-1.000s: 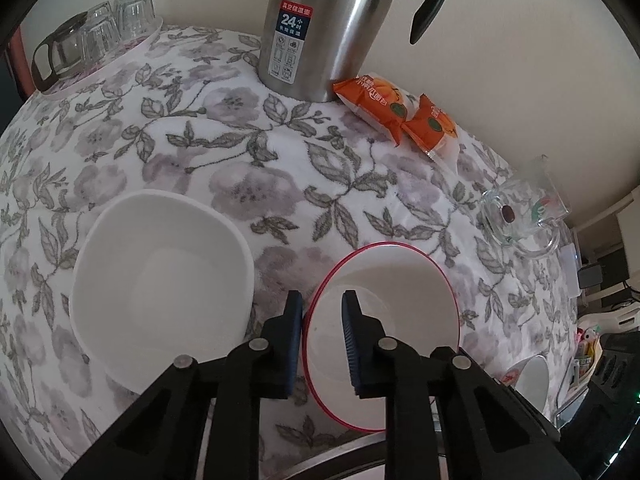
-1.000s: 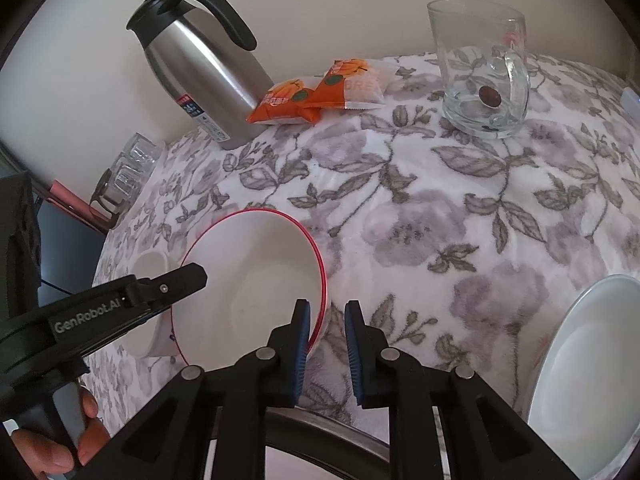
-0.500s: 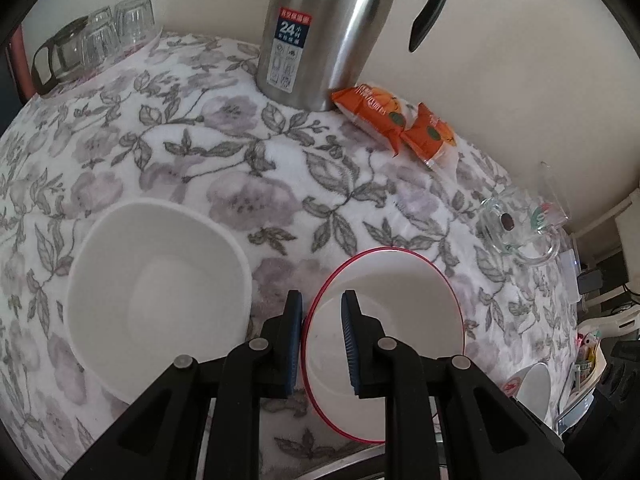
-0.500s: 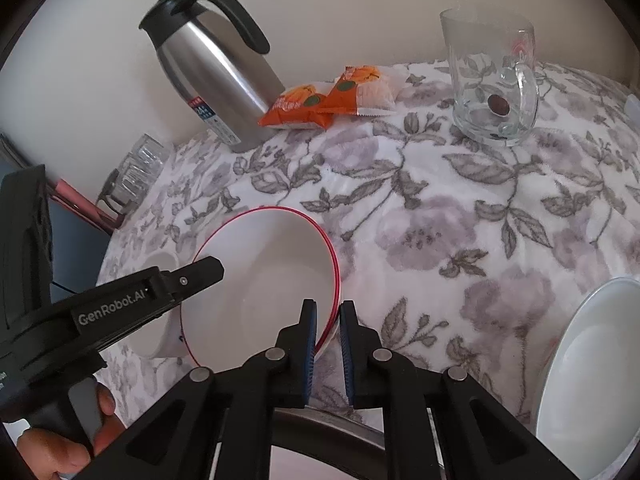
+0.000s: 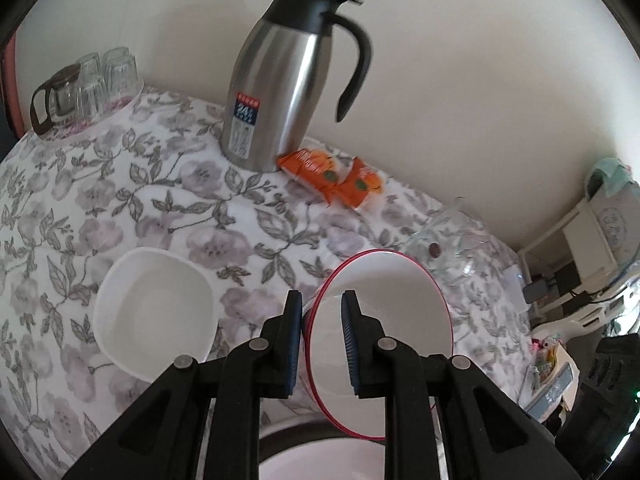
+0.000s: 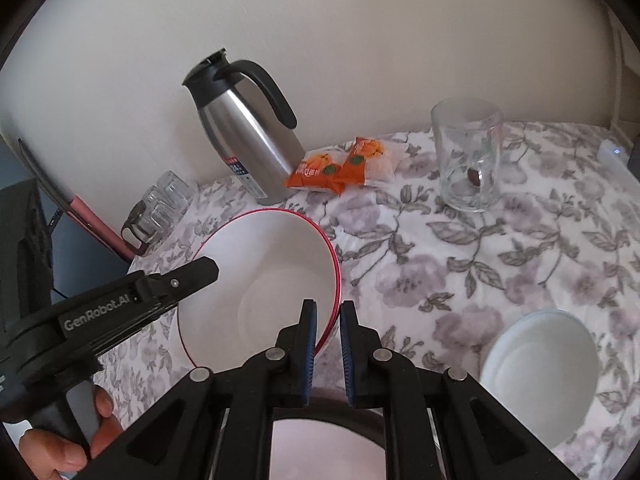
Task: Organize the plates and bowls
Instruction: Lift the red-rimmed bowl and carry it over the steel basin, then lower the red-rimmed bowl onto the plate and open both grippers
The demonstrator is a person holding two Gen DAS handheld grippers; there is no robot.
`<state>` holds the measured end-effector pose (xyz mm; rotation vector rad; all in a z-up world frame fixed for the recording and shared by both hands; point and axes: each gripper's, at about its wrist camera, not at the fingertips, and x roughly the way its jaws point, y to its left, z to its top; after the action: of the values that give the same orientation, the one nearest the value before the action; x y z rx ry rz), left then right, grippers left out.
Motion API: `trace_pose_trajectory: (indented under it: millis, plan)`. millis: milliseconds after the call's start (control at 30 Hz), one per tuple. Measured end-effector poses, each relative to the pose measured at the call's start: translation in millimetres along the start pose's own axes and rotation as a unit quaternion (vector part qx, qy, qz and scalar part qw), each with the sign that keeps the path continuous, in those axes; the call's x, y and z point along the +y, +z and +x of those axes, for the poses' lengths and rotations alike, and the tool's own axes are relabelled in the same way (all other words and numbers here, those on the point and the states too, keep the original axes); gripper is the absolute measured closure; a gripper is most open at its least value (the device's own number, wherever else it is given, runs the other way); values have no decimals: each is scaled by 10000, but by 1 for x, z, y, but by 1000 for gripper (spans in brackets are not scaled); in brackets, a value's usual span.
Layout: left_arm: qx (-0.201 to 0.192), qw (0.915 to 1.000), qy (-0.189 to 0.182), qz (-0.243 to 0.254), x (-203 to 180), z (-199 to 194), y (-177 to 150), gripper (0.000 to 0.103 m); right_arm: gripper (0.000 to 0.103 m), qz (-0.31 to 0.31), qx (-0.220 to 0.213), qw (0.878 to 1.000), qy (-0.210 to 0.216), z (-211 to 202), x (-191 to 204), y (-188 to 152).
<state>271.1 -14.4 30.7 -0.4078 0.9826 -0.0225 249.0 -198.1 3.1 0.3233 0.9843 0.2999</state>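
Observation:
A white bowl with a red rim (image 5: 384,320) hangs tilted above the flowered tablecloth (image 5: 120,200), held from both sides. My left gripper (image 5: 320,312) is shut on its left rim, one pad inside and one outside. In the right wrist view the same bowl (image 6: 272,272) has its right rim pinched by my right gripper (image 6: 328,320), also shut. The left gripper's black body (image 6: 120,304) and the hand holding it (image 6: 64,452) show at the lower left. A white square bowl (image 5: 152,312) rests on the cloth to the left. A white plate (image 6: 540,376) lies at the right.
A steel thermos jug (image 5: 280,92) stands at the back by the wall, with orange snack packets (image 5: 332,176) beside it. A glass mug (image 6: 468,160) stands at the back right. Several glasses (image 5: 88,84) stand on a tray at the back left.
The right gripper closed onto the bowl's rim. Both grippers then rose with the red-rimmed bowl, which left the cloth and tilted; the table looks farther away.

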Motion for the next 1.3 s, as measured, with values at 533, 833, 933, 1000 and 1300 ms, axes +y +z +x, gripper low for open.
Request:
trace_pose_trajectory:
  millis: [533, 833, 933, 1000, 1300]
  plan:
    - [-78, 9989, -438, 114, -4, -45, -36, 83, 90, -1, -37, 9998, -212, -51, 7, -32]
    - [289, 9975, -587, 275, -2, -50, -75, 83, 90, 263, 147, 9990, -332, -66, -6, -68]
    - [434, 9969, -554, 337, -2, -50, -88, 83, 90, 239, 234, 9984, -460, -66, -6, -81]
    - [481, 9967, -502, 408, 0, -50, -97, 83, 90, 250, 340, 9979, -490, -64, -7, -90]
    - [968, 9942, -358, 312, 17, -31, -123, 83, 90, 164, 685, 9955, -639, -51, -6, -107]
